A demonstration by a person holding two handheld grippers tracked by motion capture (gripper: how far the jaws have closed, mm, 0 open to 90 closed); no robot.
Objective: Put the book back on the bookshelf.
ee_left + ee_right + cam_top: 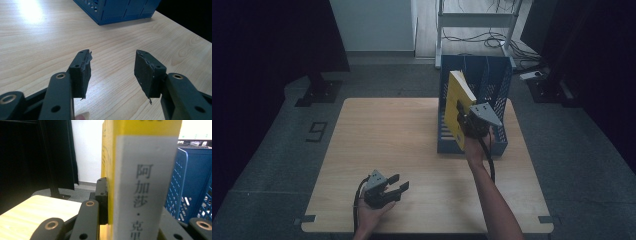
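Note:
A yellow book (458,102) with a white spine label (143,190) stands upright and tilted over the left part of the blue file rack (499,95). My right gripper (464,120) is shut on the book near its spine, the jaws pressing both covers. In the right gripper view the book (140,127) rises between the black fingers (102,200), with the blue rack wall (192,185) to the right. My left gripper (399,184) rests low over the table's near left part, open, with nothing between its pads (80,75). The blue rack's corner (117,11) lies ahead of it.
The wooden table (382,145) carries the blue rack at its back right. A dark curtain hangs at the left. A white frame (474,20) and cables lie on the floor behind the table. Dark stand bases sit on the grey floor at both sides.

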